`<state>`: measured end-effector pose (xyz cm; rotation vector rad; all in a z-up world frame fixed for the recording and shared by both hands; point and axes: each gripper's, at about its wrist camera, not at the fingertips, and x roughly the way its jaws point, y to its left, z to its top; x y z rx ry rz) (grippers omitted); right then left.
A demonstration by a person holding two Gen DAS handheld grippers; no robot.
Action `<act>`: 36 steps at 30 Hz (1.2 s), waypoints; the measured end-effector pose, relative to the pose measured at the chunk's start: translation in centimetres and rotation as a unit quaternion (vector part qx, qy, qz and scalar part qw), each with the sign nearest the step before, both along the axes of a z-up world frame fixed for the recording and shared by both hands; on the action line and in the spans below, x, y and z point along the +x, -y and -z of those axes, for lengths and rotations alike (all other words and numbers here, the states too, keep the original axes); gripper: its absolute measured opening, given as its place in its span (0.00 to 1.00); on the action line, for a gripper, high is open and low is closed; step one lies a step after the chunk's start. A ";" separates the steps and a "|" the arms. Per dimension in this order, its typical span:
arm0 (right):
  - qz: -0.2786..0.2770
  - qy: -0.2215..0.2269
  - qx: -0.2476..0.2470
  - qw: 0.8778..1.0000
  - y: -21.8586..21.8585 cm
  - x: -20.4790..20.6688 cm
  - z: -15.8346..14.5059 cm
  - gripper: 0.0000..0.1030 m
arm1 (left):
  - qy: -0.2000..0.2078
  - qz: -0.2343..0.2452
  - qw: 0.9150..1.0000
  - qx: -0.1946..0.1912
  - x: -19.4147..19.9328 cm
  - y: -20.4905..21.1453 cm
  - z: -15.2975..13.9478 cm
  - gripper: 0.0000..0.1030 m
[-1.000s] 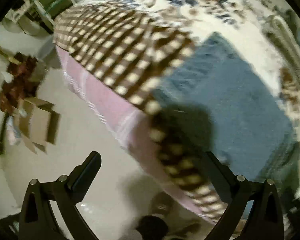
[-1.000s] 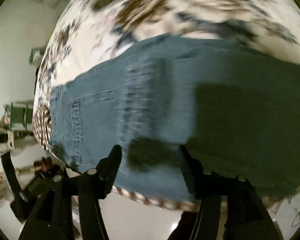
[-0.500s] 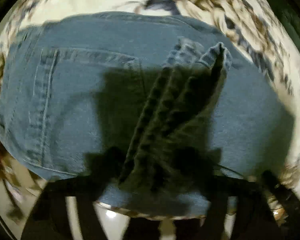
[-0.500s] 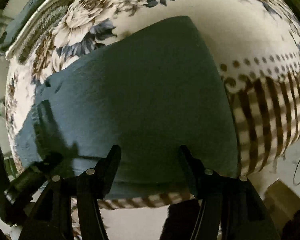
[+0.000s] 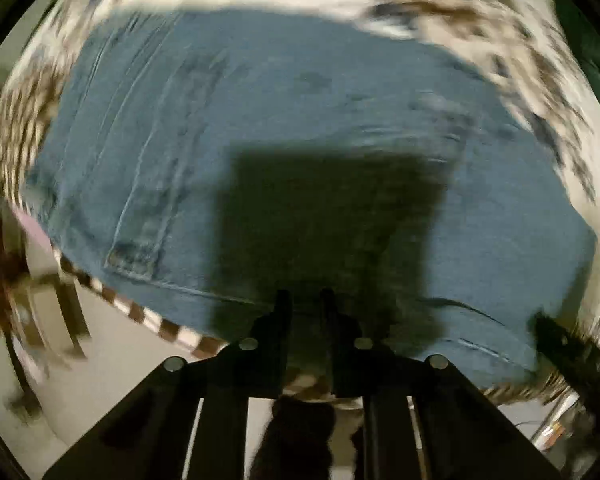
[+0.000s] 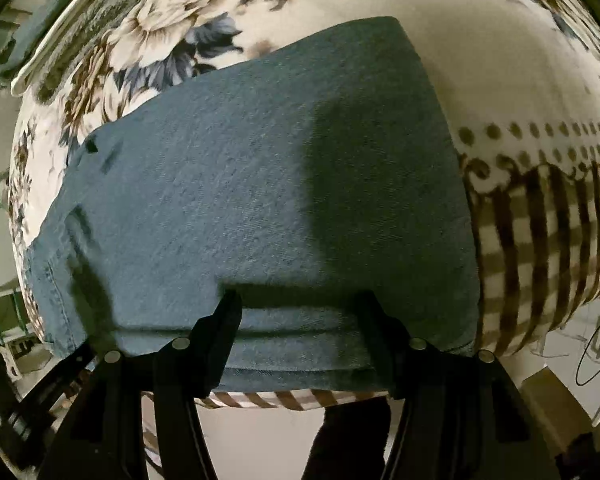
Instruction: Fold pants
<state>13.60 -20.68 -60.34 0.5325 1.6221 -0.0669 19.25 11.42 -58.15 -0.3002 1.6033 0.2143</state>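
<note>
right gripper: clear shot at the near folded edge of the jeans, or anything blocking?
Probably yes. The right gripper is open, its fingers at the near folded edge of the jeans where they lie on the floral blanket. Nothing sits between them; the left gripper is out of this view.

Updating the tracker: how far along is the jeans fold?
Done: the jeans lie folded on the blanket, layered edges stacked at the near side. In hand: nothing clearly gripped; right gripper is open at that edge, left gripper nearly closed, possibly empty. Left: perhaps a final fold or smoothing.
</note>
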 end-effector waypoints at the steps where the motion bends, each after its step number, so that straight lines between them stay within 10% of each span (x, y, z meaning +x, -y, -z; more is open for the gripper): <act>1: -0.013 0.003 0.001 1.000 -0.7 0.1 0.1 0.60 | 0.007 -0.019 1.000 0.001 -0.1 -1.0 -0.4 0.12; 6: -0.101 0.012 -0.026 0.994 -4.4 -0.8 0.3 0.60 | 0.073 -0.036 0.997 -0.002 -0.7 -0.7 -4.9 0.17; 9: -0.132 0.014 -0.025 0.991 -5.4 -2.1 0.0 0.60 | 0.093 -0.012 0.995 -0.038 0.5 2.0 -6.0 0.35; 19: -0.126 -0.026 0.022 0.991 -3.1 -1.0 0.0 0.60 | 0.044 0.113 0.993 -0.012 -0.5 6.9 -0.6 0.36; 36: -0.099 -0.024 -0.101 0.990 -5.2 -0.8 1.3 0.60 | 0.038 0.086 0.995 -0.037 -0.4 5.6 1.1 0.37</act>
